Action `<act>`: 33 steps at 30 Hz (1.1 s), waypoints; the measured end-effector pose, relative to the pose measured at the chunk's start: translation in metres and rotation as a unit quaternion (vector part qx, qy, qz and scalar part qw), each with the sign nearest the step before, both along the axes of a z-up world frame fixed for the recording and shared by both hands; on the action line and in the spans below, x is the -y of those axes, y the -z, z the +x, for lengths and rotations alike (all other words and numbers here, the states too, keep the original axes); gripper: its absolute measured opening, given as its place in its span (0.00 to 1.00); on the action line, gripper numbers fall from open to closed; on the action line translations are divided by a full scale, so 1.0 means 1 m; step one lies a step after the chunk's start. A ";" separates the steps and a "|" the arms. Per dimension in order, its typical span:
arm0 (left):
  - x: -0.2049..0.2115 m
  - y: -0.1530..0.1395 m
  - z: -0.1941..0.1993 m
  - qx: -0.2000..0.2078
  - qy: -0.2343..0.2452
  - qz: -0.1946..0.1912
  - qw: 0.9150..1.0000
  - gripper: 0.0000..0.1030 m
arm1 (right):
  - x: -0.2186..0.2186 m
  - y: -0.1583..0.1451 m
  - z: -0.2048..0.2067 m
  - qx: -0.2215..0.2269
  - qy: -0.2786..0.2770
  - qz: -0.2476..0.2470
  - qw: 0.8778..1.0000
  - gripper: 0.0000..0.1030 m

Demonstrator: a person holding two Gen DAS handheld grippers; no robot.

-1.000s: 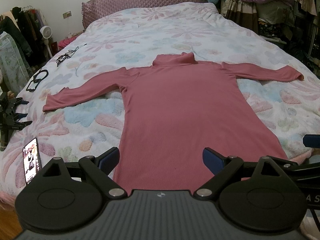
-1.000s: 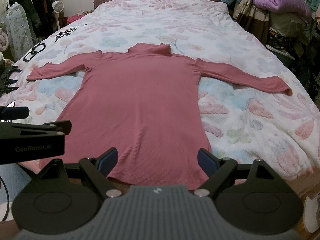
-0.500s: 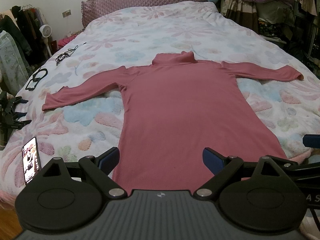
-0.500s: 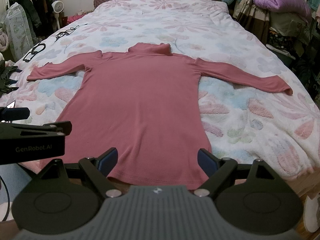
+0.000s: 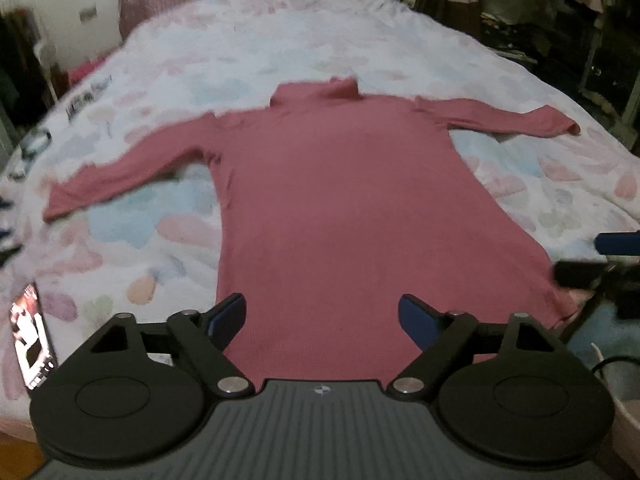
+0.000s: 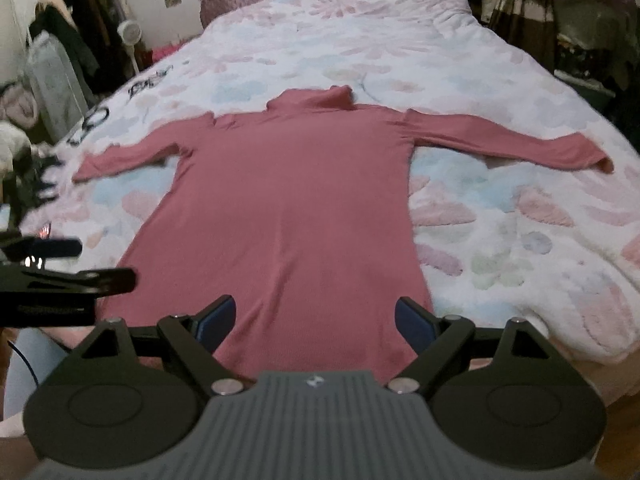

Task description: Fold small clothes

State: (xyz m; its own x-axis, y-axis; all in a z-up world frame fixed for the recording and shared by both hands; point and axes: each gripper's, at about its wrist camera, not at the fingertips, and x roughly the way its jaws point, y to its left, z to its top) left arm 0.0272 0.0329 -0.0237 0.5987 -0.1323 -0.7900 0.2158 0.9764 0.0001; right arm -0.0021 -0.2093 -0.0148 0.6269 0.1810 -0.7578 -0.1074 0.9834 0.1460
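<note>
Both grippers, the left gripper [image 5: 320, 316] and the right gripper [image 6: 314, 316], hang wide open and empty over the near hem of the pink turtleneck top [image 5: 344, 208], which lies flat on the floral bedspread [image 6: 500, 240], sleeves spread left and right. No fold looks started; next likely calls for pinching a hem corner or sleeve.

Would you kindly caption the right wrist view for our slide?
Open right gripper poised at the hem of a pink turtleneck spread flat on a floral bed.
</note>
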 end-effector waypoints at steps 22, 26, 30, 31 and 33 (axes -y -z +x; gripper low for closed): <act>-0.093 0.068 0.029 -0.148 -0.091 -0.092 0.980 0.03 | 0.077 0.078 0.032 -0.110 0.037 0.030 0.993 0.00; -0.095 0.043 0.022 -0.128 -0.083 -0.073 0.986 0.02 | 0.088 0.041 0.023 -0.080 0.039 0.018 0.996 0.00; -0.089 0.050 0.028 -0.146 -0.073 -0.044 0.986 0.02 | 0.097 0.036 0.021 -0.087 0.042 0.002 0.995 0.00; -0.088 0.057 0.031 -0.153 -0.076 -0.038 0.985 0.02 | 0.095 0.044 0.023 -0.101 0.040 0.000 0.994 0.00; -0.085 0.070 0.035 -0.165 -0.079 -0.031 0.983 0.03 | 0.093 0.069 0.028 -0.130 0.041 0.003 0.991 0.00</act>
State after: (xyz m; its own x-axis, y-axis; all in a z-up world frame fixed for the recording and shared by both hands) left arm 0.0620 0.1179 -0.0941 0.3283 -0.1128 -0.9378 0.0397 0.9936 -0.1056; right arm 0.0263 -0.3026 -0.0837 0.4242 0.1426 -0.8942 0.0143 0.9863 0.1641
